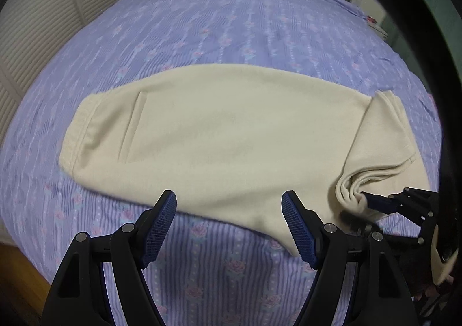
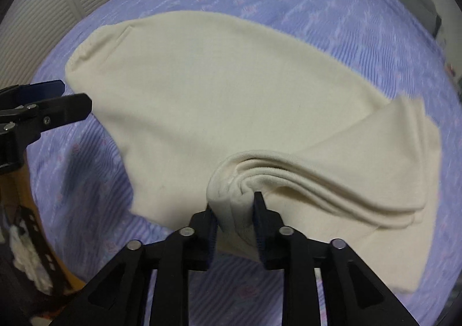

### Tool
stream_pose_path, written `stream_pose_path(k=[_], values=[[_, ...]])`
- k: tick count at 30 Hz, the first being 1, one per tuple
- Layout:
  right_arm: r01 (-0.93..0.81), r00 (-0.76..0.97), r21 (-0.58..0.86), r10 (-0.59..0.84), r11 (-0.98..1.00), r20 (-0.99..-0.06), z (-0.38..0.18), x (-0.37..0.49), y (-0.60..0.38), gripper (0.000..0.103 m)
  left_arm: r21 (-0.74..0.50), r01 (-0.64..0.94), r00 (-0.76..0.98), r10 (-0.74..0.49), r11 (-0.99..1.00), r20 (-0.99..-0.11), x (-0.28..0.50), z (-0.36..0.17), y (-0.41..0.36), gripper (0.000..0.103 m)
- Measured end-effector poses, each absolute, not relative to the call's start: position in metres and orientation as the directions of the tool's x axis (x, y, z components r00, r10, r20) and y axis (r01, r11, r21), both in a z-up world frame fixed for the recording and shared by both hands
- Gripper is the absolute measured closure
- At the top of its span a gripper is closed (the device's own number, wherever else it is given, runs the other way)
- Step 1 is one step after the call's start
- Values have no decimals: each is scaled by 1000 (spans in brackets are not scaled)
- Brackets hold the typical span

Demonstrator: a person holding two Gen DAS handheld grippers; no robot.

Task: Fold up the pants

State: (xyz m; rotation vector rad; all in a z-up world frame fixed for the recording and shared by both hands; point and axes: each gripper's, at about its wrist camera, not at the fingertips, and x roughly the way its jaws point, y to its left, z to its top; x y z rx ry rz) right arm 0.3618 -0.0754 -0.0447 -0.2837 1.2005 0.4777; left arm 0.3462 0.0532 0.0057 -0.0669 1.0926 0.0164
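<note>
One fold is looking done as the pants (image 1: 219,129) are lying flat on the bed (image 1: 202,22), bunched cuffs sitting between the right gripper (image 2: 235,207) pads, left gripper (image 1: 229,225) hovering wide apart over their near edge, more folding remaining.

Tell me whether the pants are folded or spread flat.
Partly folded: the cream pants lie doubled on the bedspread, leg end turned back in layers.

Left gripper (image 1: 229,222): I point it steeply down, jaws wide apart with nothing between them.
Right gripper (image 2: 235,210): I point it steeply down too, to the right of my left one; a bunched fold sits between its jaws, pads against it.
</note>
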Motion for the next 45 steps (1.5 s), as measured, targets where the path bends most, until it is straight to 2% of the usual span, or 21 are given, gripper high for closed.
stream_pose_path(k=[1, 3, 6, 8, 11, 15, 18, 20, 24, 29, 30, 31, 33, 34, 35, 36, 37, 45], values=[[-493, 277, 62, 224, 868, -934, -40, 357, -78, 57, -37, -28, 468, -20, 999, -884, 348, 9, 51, 28], [-471, 274, 126, 281, 873, -920, -27, 346, -88, 56, -19, 31, 490, -32, 999, -871, 351, 17, 40, 28], [-387, 375, 93, 249, 917, -893, -2, 332, -117, 56, -32, 114, 508, -86, 993, -857, 353, 26, 22, 28], [-290, 441, 84, 211, 953, -873, 12, 333, -145, 42, -51, 154, 510, -123, 987, -851, 357, 27, 8, 28], [-144, 532, 87, 152, 986, -833, 26, 348, -191, 30, -78, 200, 505, -171, 977, -846, 363, 24, -19, 28], [-91, 539, 101, 134, 991, -831, 20, 382, -226, 29, -138, 219, 459, -227, 966, -859, 374, 7, -50, 28], [-84, 509, 152, 174, 985, -843, 8, 401, -238, 28, -129, 216, 426, -212, 968, -880, 380, -8, -62, 28], [-87, 495, 186, 204, 979, -844, 2, 408, -244, 23, -117, 210, 401, -195, 971, -895, 383, -17, -66, 28], [-98, 476, 156, 184, 983, -860, -15, 421, -246, 23, -105, 194, 359, -170, 975, -918, 389, -34, -70, 28], [-98, 451, 122, 153, 988, -879, -30, 431, -255, 23, -151, 164, 299, -195, 975, -934, 394, -55, -72, 28], [-107, 429, 141, 173, 984, -887, -35, 435, -257, 23, -171, 154, 284, -209, 973, -936, 395, -60, -71, 29], [-109, 410, 160, 191, 981, -892, -38, 438, -259, 23, -187, 145, 273, -221, 972, -936, 395, -63, -71, 36], [-101, 377, 208, 231, 973, -897, -43, 441, -264, 34, -231, 123, 253, -256, 965, -933, 396, -68, -67, 50], [-94, 362, 223, 242, 970, -900, -45, 442, -266, 53, -259, 113, 246, -279, 959, -928, 395, -70, -66, 62], [-85, 351, 231, 246, 969, -904, -46, 444, -267, 64, -297, 106, 235, -314, 949, -920, 394, -71, -66, 68], [-79, 356, 238, 250, 968, -900, -44, 444, -266, 70, -324, 88, 228, -336, 942, -914, 394, -72, -64, 71], [-81, 360, 243, 256, 967, -897, -41, 443, -264, 80, -329, 82, 234, -339, 941, -911, 393, -71, -64, 72], [-196, 505, 275, 337, 941, -794, 32, 471, -206, 83, -363, 83, 251, -372, 928, -894, 382, -61, -54, 73]])
